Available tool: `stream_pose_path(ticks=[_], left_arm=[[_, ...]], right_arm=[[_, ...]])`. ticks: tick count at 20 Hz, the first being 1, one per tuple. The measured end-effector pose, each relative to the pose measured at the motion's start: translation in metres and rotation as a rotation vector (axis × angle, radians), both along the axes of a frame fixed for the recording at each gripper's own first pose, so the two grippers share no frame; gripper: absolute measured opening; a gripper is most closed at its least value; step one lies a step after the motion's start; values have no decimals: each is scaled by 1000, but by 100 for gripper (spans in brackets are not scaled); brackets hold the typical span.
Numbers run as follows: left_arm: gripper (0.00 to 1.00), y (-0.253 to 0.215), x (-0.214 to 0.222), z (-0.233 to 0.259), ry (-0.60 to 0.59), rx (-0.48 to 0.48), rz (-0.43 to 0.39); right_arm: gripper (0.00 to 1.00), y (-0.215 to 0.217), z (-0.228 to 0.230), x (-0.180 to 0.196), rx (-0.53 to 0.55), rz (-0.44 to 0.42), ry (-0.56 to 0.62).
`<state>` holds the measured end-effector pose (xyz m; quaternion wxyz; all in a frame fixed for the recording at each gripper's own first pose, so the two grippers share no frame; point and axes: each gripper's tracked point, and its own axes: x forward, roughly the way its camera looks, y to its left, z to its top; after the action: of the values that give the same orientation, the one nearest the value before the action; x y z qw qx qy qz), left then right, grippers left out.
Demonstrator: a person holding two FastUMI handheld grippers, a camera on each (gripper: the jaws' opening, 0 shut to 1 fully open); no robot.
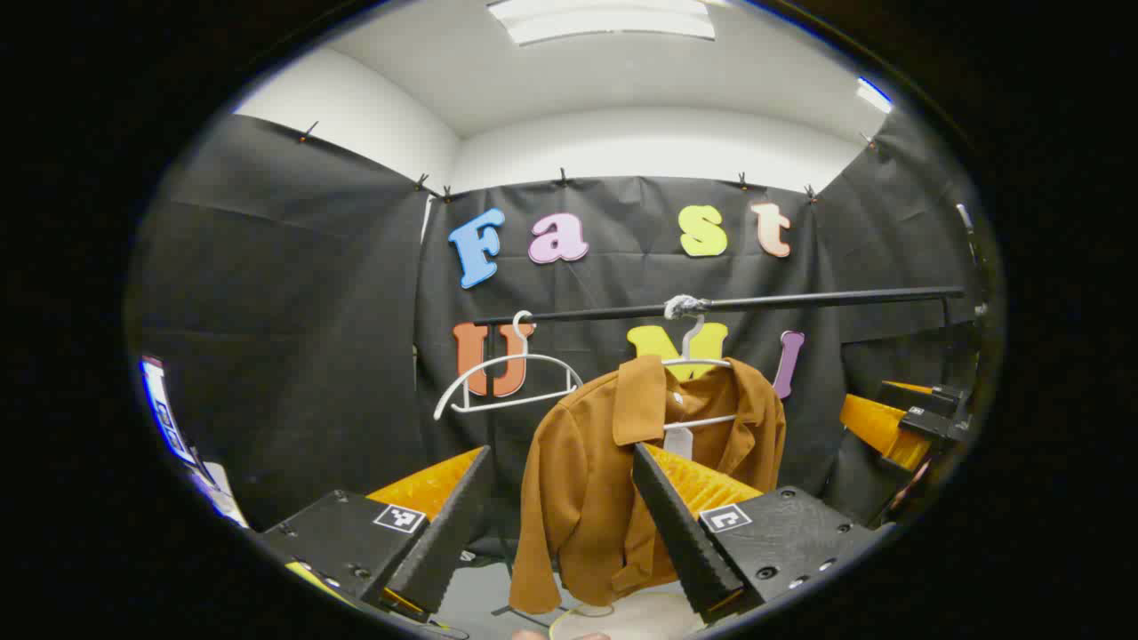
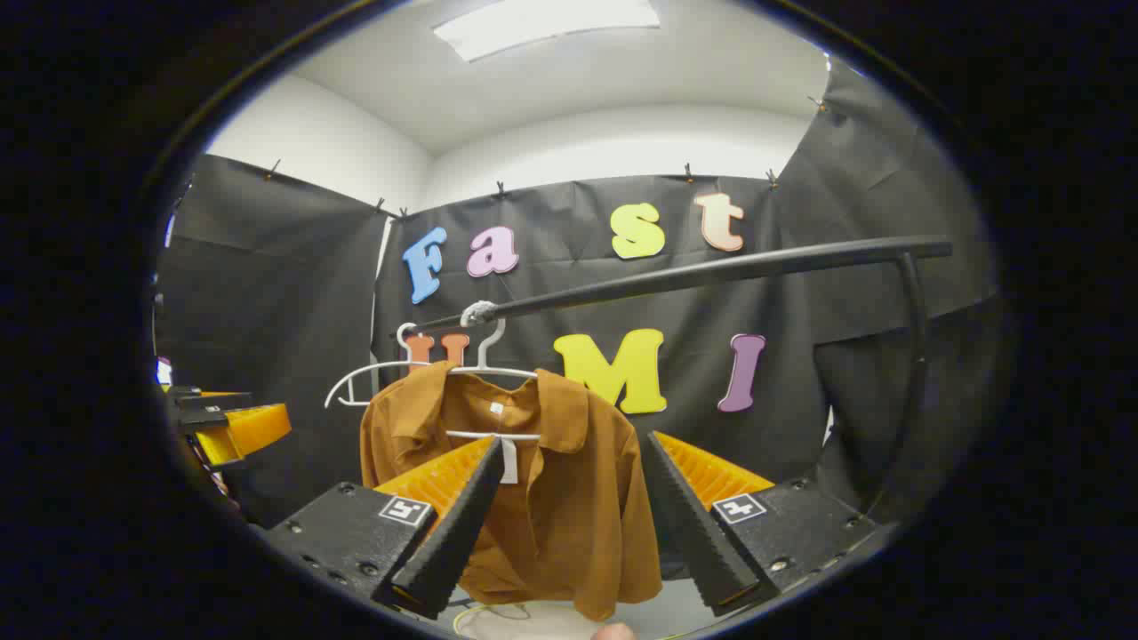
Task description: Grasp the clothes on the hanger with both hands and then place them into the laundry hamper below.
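Black-draped booth: shirt hangs beyond both spread tongs.

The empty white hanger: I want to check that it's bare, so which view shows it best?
The left gripper view: the empty white hanger hangs whole on the rail, clear of the brown shirt. In the right gripper view the shirt covers the hanger's right side.
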<state>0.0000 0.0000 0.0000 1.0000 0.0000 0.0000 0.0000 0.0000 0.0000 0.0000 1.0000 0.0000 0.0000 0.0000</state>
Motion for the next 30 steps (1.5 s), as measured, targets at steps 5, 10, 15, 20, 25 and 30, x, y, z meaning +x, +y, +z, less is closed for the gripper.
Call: stream_pose_path(ticks=[5, 10, 15, 20, 25, 30], left_arm=[[100, -9, 5, 0, -10, 1, 15], [100, -18, 11, 2, -17, 9, 6], [100, -28, 19, -6, 5, 1, -19], [100, -48, 40, -23, 35, -15, -97], [99, -58, 64, -42, 74, -7, -162], [96, -52, 91, -58, 123, -12, -186]], right_arm=[[100, -1, -5, 9, -16, 21, 8], [100, -4, -15, 18, 1, 31, 23], [98, -5, -32, 29, 22, 43, 70], [97, 10, -51, 43, 51, 83, 124], [98, 12, -78, 69, 103, 72, 199], [98, 12, -96, 91, 140, 52, 244]])
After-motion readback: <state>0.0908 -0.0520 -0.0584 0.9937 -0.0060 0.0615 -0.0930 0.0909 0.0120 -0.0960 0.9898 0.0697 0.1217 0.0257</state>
